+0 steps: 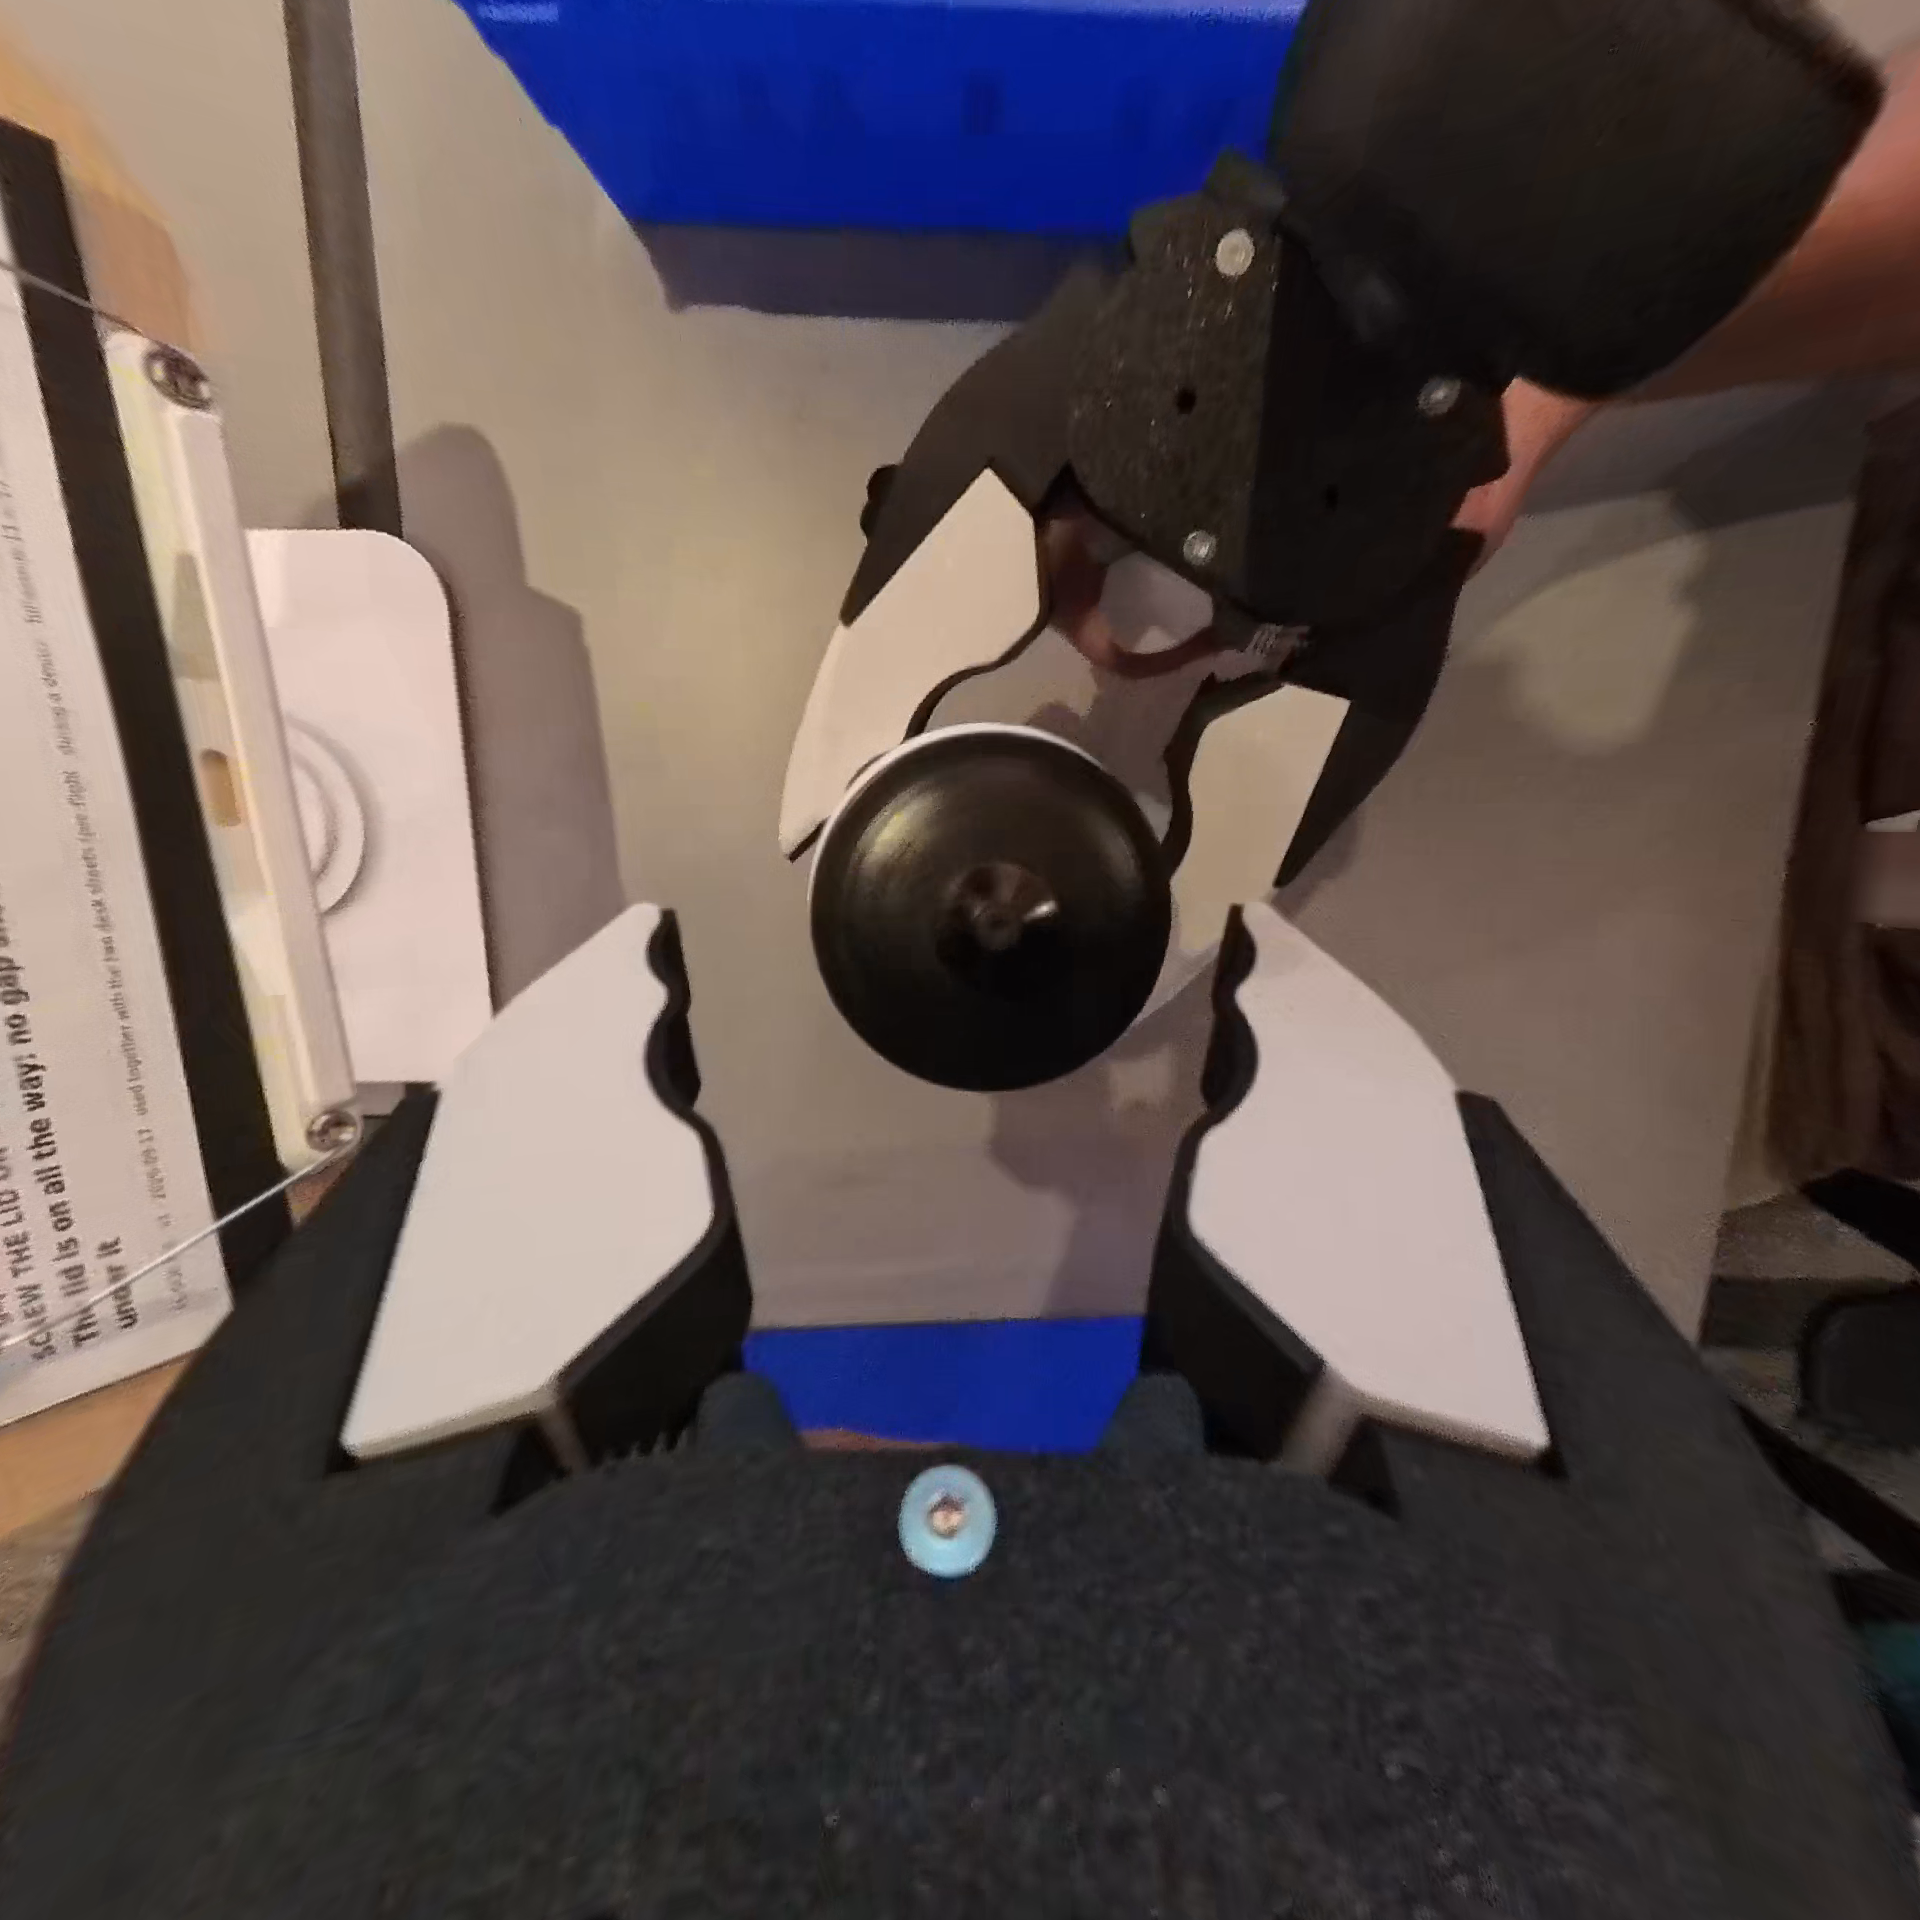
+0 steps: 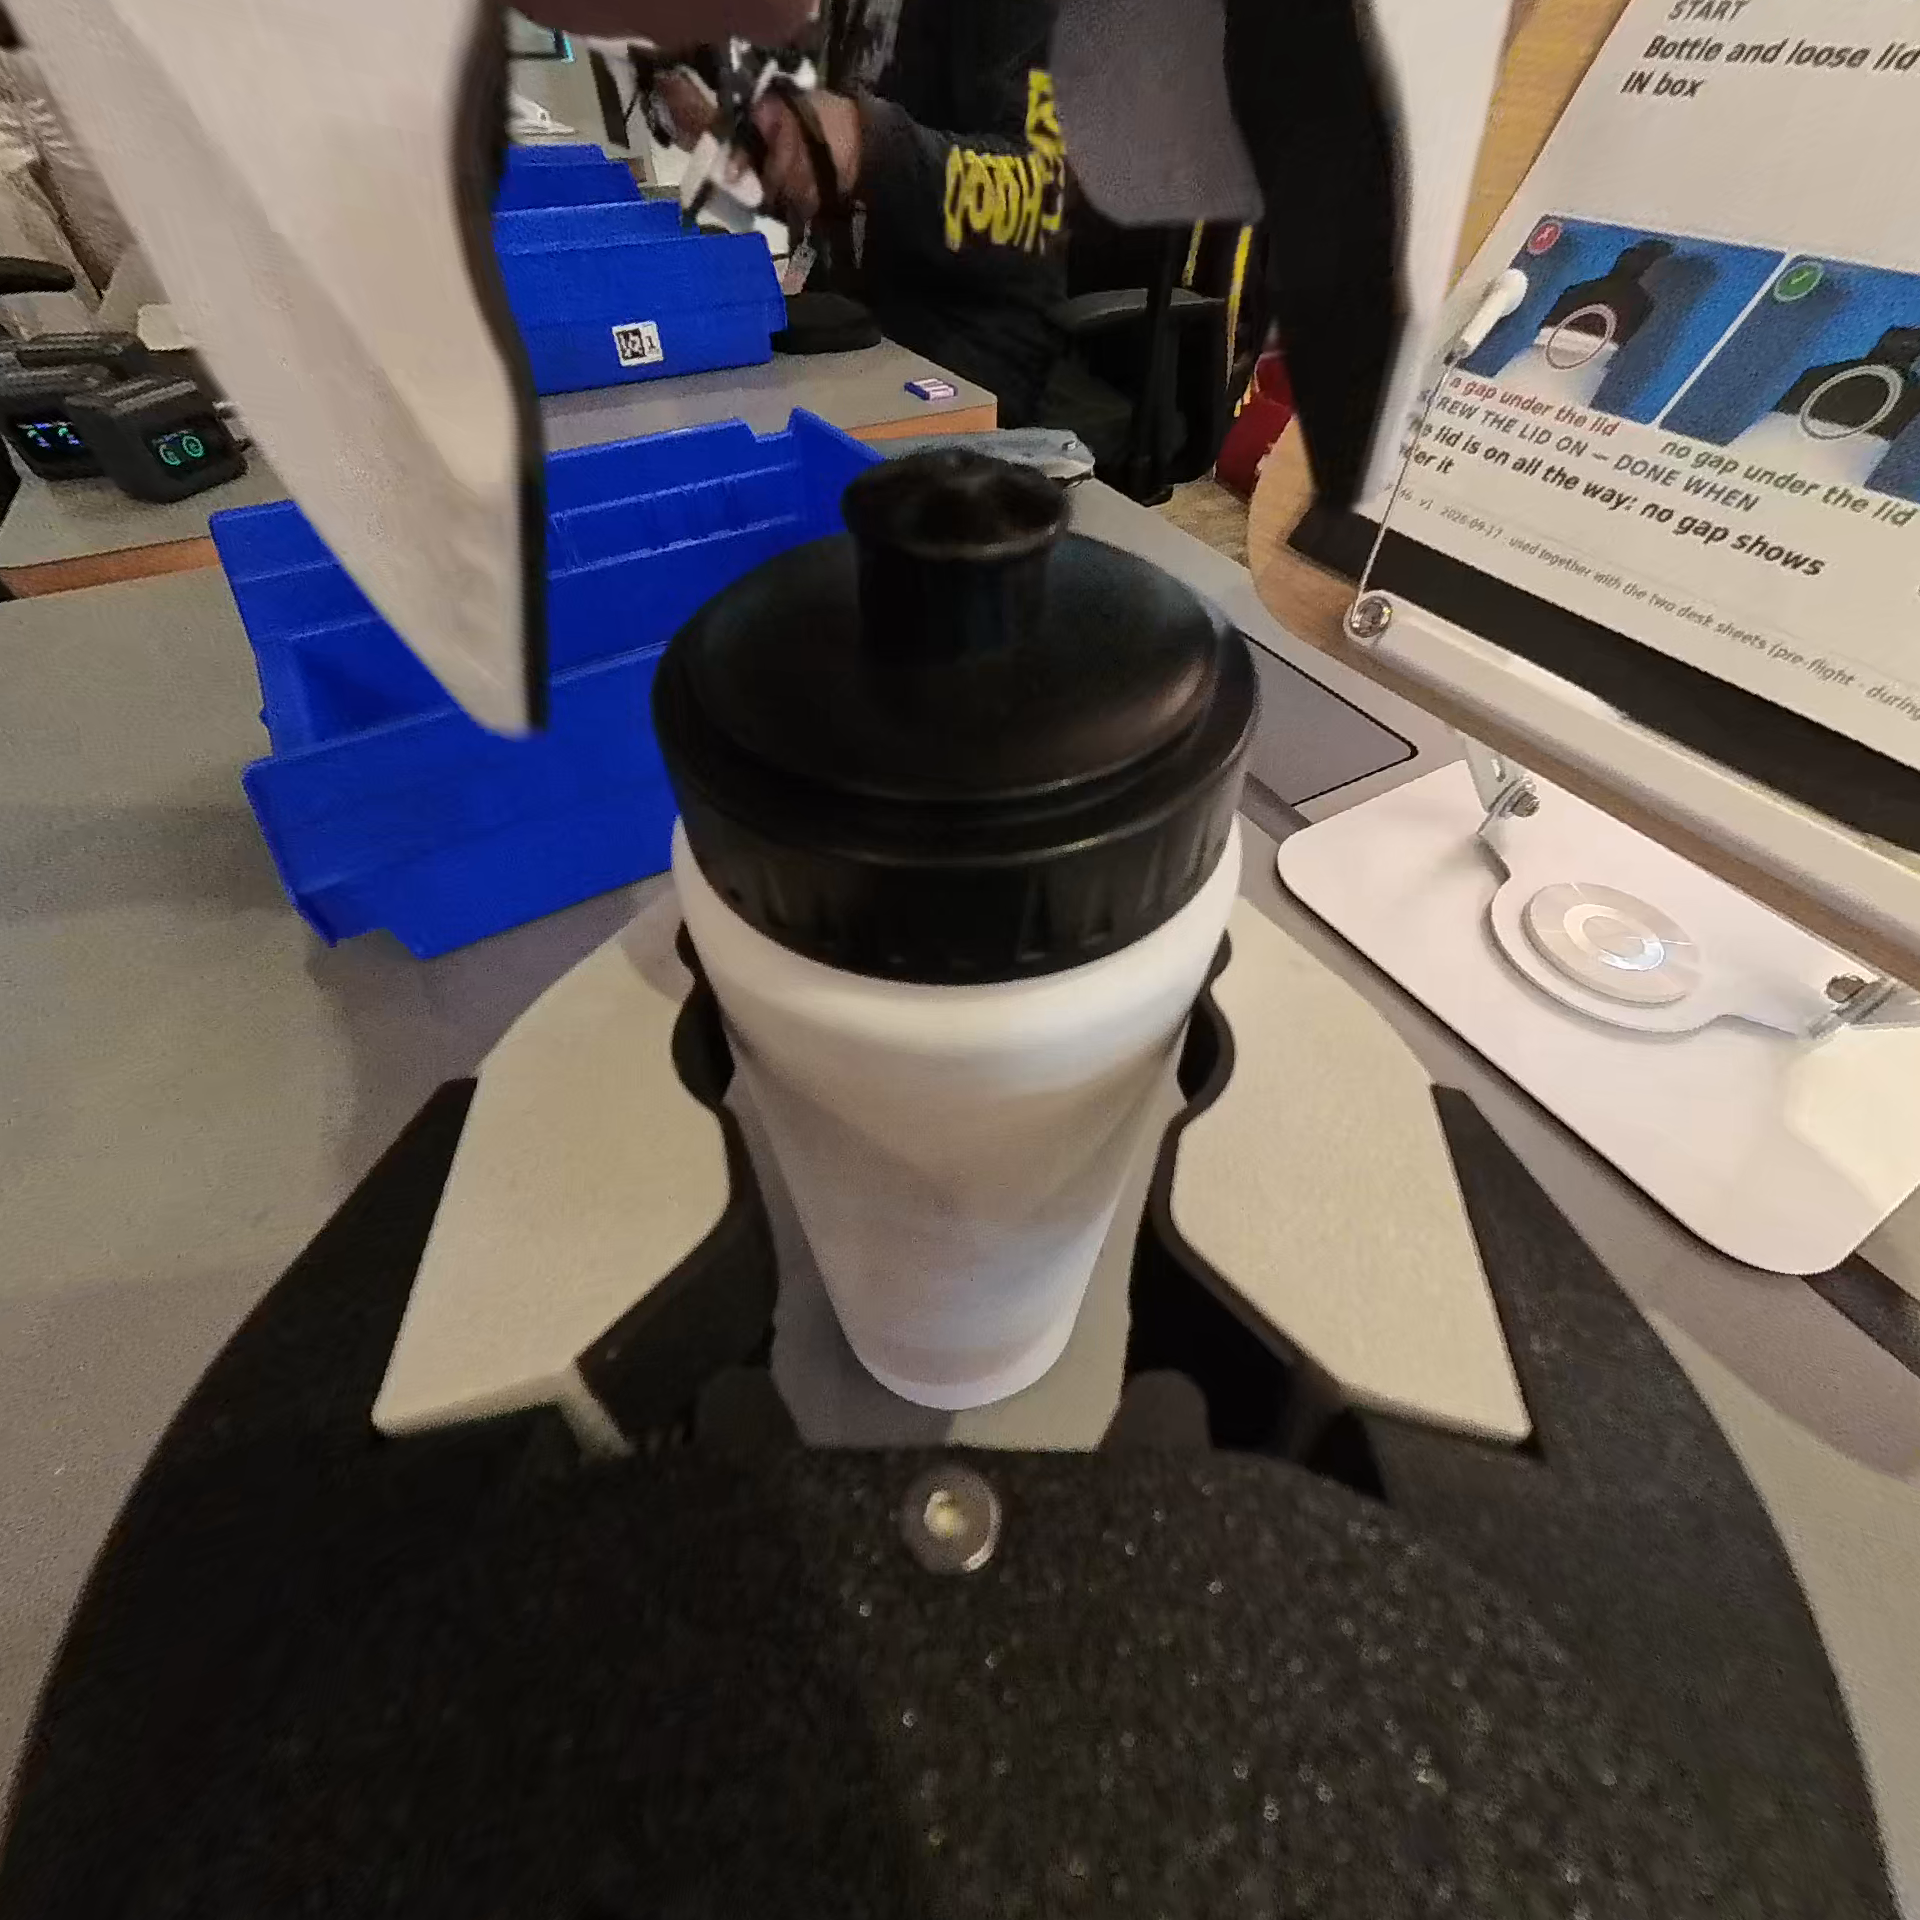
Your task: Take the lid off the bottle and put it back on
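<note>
Black lid sits on the white bottle, upright above the grey table. Your right gripper pinches the bottle body just under the lid, pads pressed on both sides. Your left gripper hangs over the lid, spread wide, touching nothing. Blue bin sits beside, sign stand on the other side.

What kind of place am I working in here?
Probably a data-collection workstation in a shared workshop or lab: a grey table with blue bins, a propped instruction sheet, and another person at the next bench.
</note>
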A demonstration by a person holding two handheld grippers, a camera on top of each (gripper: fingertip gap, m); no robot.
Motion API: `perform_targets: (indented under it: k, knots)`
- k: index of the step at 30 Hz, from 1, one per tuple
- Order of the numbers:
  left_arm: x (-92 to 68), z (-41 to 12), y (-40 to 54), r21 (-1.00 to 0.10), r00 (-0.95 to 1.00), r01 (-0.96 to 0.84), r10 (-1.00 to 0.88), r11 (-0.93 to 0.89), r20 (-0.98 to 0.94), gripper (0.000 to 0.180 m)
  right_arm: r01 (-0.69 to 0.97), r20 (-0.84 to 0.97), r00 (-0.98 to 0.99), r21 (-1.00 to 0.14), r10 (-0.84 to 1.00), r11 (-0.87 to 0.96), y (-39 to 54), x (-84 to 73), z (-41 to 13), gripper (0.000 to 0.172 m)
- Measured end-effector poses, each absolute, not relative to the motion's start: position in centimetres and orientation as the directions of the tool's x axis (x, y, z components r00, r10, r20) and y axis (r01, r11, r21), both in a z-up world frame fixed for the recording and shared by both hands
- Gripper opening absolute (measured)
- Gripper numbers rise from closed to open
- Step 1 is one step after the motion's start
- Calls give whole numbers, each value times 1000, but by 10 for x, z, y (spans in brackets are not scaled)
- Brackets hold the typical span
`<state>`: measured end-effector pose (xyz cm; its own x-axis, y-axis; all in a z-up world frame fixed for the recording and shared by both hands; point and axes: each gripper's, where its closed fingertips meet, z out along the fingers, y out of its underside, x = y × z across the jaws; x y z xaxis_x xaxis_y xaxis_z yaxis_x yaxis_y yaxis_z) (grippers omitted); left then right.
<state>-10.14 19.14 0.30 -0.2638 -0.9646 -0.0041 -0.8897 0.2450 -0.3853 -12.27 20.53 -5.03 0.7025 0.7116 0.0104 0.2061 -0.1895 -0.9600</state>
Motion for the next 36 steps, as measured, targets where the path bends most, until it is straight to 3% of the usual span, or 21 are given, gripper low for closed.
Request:
perform_targets:
  k: [2, 3, 7, 16, 22, 25, 29, 31, 33, 36]
  knots:
    - [-102, -3, 184, -347, -299, -893, -954, 286, -16, 86, 207, 12, 704, -960, 710, -189, 205, -123, -50, 86]
    - [-104, -6, 183, -327, -320, -891, -947, 314, -34, 71, 209, 14, 705, -959, 709, -189, 204, -123, -50, 86]
    - [-103, -7, 185, -290, -274, -914, -959, 283, -74, 70, 220, 19, 711, -956, 703, -196, 203, -122, -51, 86]
    - [-96, -4, 185, -304, 304, -909, -953, -286, -13, 69, 199, 23, 724, -964, 690, -178, 202, -122, -50, 86]
    - [-96, 11, 195, -296, 12, -954, -984, 42, -179, 102, 210, 18, 715, -959, 699, -191, 203, -122, -51, 86]
    - [-101, 7, 195, -242, -146, -951, -970, 192, -195, 97, 211, 13, 712, -958, 702, -196, 204, -122, -51, 86]
    - [-107, -8, 191, -164, -228, -956, -968, 243, -107, 82, 214, 16, 713, -957, 701, -196, 203, -122, -52, 86]
    - [-109, -10, 186, -149, -226, -961, -972, 234, -64, 71, 215, 16, 716, -956, 698, -199, 203, -122, -52, 86]
    - [-109, -10, 186, -136, -157, -977, -986, 162, -52, 71, 218, 15, 717, -955, 697, -203, 204, -122, -52, 86]
    - [-104, -8, 185, -148, 99, -984, -995, -100, 12, 70, 222, 18, 718, -953, 696, -205, 203, -121, -52, 86]
